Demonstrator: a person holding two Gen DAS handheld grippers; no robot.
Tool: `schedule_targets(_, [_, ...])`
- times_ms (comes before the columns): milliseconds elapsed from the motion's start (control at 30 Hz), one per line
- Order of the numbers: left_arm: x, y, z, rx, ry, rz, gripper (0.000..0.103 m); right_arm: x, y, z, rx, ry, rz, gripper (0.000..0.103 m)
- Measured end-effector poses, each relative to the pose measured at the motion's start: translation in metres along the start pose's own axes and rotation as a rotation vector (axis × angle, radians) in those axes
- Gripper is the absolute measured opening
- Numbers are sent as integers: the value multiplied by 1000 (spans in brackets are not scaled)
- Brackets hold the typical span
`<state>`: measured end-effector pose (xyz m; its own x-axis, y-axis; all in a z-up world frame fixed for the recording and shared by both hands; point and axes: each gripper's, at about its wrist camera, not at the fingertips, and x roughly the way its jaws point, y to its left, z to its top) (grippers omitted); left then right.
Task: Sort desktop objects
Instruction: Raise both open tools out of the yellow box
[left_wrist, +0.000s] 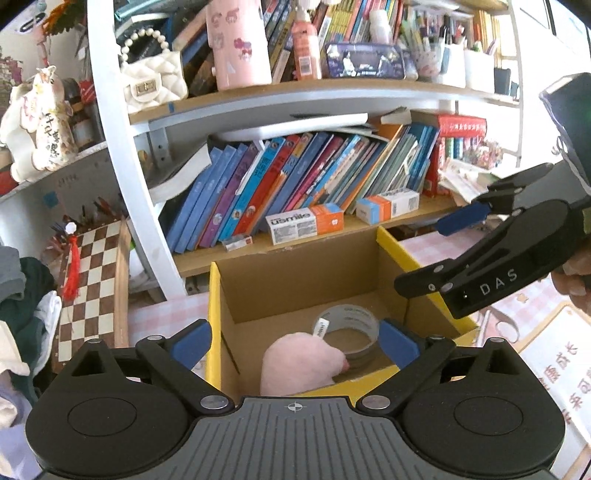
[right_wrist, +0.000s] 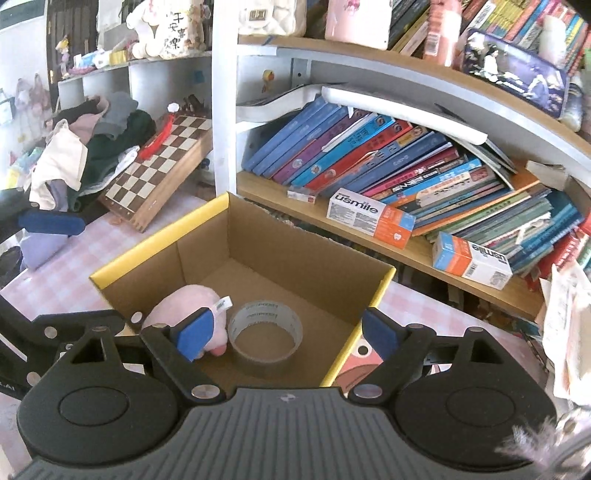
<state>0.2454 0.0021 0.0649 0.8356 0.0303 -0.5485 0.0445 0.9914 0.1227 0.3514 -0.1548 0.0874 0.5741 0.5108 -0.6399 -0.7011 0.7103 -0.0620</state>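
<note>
An open cardboard box (left_wrist: 295, 280) with yellow flaps stands on the pink checked desk; its near rim (right_wrist: 347, 343) shows in the right wrist view too. Inside lie a pink plush toy (left_wrist: 299, 360) and a roll of grey tape (left_wrist: 351, 328), side by side and touching. The plush (right_wrist: 181, 302) and the tape roll (right_wrist: 266, 328) both rest on the box floor. My left gripper (left_wrist: 295, 341) hovers above the box, open, nothing between its blue pads. My right gripper (right_wrist: 288, 332) is open and empty over the box too; it also shows at the right in the left wrist view (left_wrist: 439, 254).
Behind the box a bookshelf (left_wrist: 332, 236) holds leaning books and two toothpaste cartons (right_wrist: 369, 216). A folded chessboard (right_wrist: 159, 173) and a clothes pile (right_wrist: 92, 147) lie to the left. A printed card (left_wrist: 554, 365) lies on the desk at right.
</note>
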Motion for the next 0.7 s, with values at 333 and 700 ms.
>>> schedule_targets(333, [-43,-5,-27,-18,-16,-33,99,-45,31,-33,62,-41,-55,87])
schedule_targets(700, [-91,-1,-61,-17,-5,-59,99,-88,82,-72,82,-39,-101,91])
